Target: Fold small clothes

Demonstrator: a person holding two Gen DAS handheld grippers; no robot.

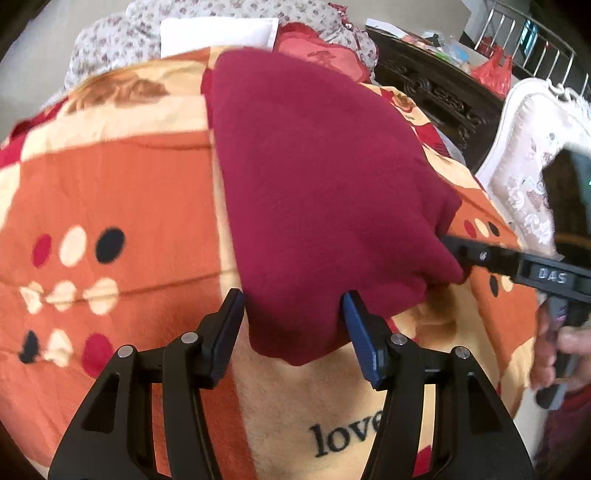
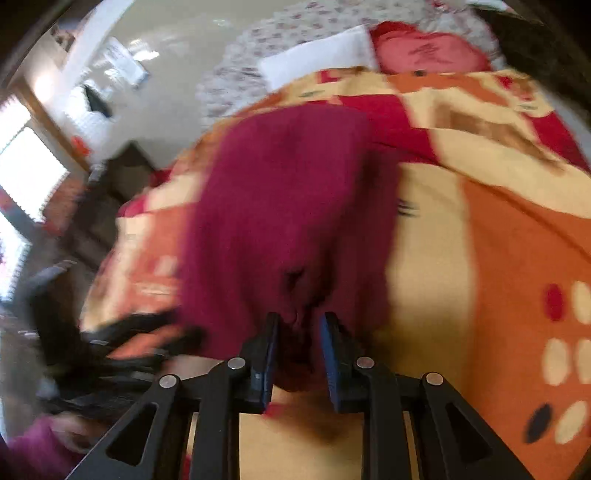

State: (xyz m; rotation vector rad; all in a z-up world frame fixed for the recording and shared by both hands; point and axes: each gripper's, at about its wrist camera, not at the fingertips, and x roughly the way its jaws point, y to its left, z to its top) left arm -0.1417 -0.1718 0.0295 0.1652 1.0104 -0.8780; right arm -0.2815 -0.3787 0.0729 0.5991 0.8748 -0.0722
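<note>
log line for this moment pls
task: fold small clothes | left gripper: open, straddling maroon garment corner | right gripper: shut on garment edge | surface: orange blanket

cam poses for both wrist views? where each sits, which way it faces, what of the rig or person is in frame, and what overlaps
Left wrist: on the left gripper, looking forward and down at the maroon garment on the orange blanket; jaws open astride its near edge. Right gripper and hand enter at right.
Right wrist: on the right gripper, same direction, blurred; jaws partly closed around a bunch of cloth; the other gripper smears lower left.
Shared: maroon garment, orange blanket, white pillow.
</note>
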